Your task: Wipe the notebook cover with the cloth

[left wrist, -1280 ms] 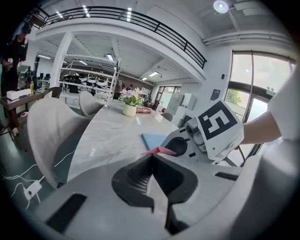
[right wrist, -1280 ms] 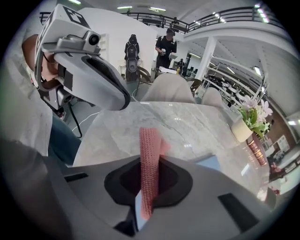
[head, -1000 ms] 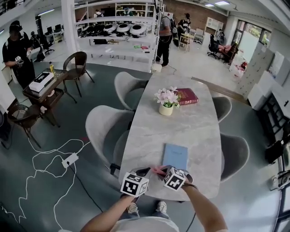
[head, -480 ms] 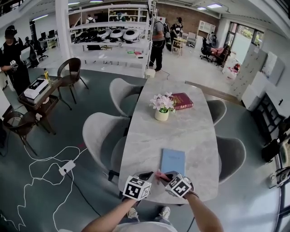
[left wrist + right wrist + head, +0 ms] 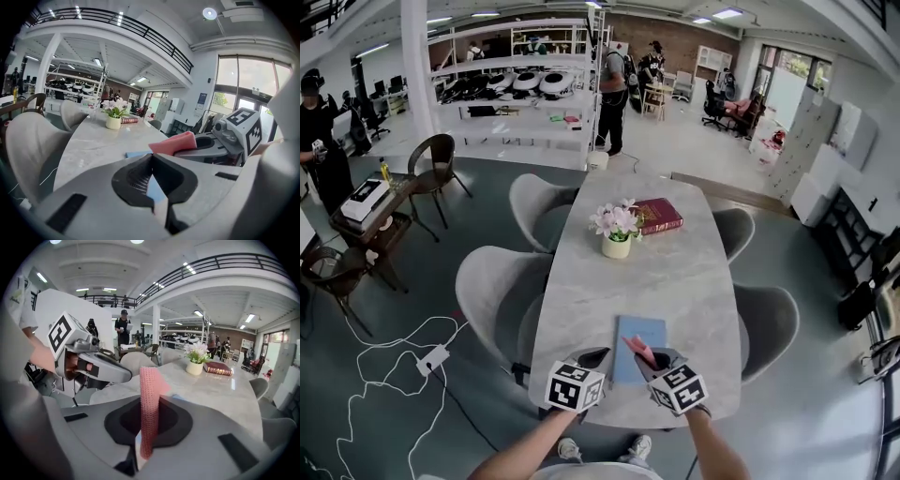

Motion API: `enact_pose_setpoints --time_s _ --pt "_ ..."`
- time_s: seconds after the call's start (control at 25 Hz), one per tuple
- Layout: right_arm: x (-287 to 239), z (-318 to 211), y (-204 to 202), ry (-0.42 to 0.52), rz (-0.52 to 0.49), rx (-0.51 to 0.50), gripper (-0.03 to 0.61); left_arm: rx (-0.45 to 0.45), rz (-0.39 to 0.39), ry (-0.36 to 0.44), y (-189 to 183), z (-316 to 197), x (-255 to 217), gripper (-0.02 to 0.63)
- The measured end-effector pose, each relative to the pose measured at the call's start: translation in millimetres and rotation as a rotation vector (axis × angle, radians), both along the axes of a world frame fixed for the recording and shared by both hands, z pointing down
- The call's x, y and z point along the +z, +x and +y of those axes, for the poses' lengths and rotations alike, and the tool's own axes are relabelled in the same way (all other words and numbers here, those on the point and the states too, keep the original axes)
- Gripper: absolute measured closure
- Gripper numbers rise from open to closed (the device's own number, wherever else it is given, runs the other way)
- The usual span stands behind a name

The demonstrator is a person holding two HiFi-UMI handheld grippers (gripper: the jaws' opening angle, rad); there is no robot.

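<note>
The cloth (image 5: pixel 636 349) was pinched by the right gripper (image 5: pixel 657 363), with the notebook (image 5: pixel 643 328) laid lengthwise just at 12 o'clock; the left gripper (image 5: pixel 593 358) was closed, empty.

We look steeply down on the desk (image 5: pixel 675 272) from overhead; our two gripper views skim low along it, sharing the flower pot (image 5: pixel 616 247).

I'm watching the marble table (image 5: pixel 675 281) bearing a notebook (image 5: pixel 639 339) at 6 o'clock, flowerpot (image 5: pixel 616 247) and red book (image 5: pixel 658 215) at 12.
</note>
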State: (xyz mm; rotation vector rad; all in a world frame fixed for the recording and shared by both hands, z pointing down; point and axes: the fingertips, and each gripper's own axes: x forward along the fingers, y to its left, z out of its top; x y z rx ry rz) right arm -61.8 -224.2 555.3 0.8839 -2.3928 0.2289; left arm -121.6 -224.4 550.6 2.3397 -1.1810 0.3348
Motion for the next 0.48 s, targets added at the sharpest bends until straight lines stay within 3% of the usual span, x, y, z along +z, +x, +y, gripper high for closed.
enact_pose_setpoints --time_s 0.48 --pt "-86 -28 78 0.159 -0.147 0.090 0.563 -0.069 -0.006 0.097 48 -24 -54 0.606"
